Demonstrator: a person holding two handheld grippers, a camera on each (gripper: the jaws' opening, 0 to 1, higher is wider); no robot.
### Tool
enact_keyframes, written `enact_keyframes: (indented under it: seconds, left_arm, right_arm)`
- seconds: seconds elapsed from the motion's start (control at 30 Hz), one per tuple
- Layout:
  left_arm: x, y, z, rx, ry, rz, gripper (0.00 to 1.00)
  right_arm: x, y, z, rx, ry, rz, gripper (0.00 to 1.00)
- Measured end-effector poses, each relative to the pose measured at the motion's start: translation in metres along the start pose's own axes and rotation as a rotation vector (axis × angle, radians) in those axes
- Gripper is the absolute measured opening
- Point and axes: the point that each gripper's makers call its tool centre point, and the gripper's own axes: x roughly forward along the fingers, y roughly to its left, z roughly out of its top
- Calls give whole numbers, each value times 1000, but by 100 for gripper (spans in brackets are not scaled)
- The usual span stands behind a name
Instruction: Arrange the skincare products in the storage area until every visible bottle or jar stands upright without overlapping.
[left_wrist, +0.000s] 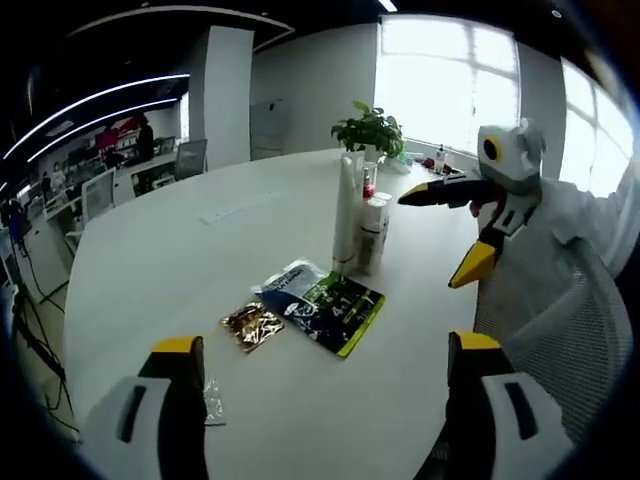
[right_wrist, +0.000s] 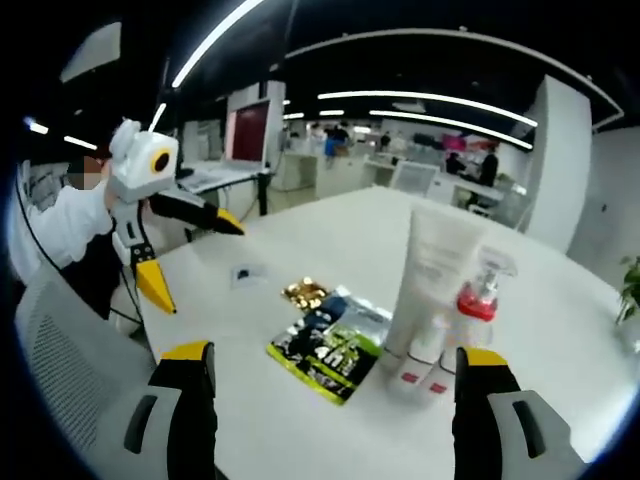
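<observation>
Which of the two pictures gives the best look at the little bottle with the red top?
The right gripper view: the red-topped bottle stands close, beside the tall white tube, its clear pump head visible. In the left gripper view the same bottle is far off and mostly hidden behind the tube.

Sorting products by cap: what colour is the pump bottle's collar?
Red, on the pump bottle beside the tall white tube; clearest in the right gripper view.

Opposed views across one white table (left_wrist: 200, 260), sachets (right_wrist: 330, 345) shared.
</observation>
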Motion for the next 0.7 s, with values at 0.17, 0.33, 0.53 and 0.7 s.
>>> enact_keyframes:
  seconds: [0.17,0.33,0.53,0.7]
  left_arm:
    - [0,4,0,-13,-7,0,99]
    - [2,11,-7,-17,14,18,99]
    - [1,19,-14,-27,33,27,99]
    - [-1,30,-24,-38,63,61,99]
  right_arm:
    - [-3,-4,-2,22,-5,-16,100]
    - [-3,-11,-10,39,15,-33,100]
    - [-6,-15,-10,63,8,-46,100]
    - [-4,-15,-13,70,17,-40,100]
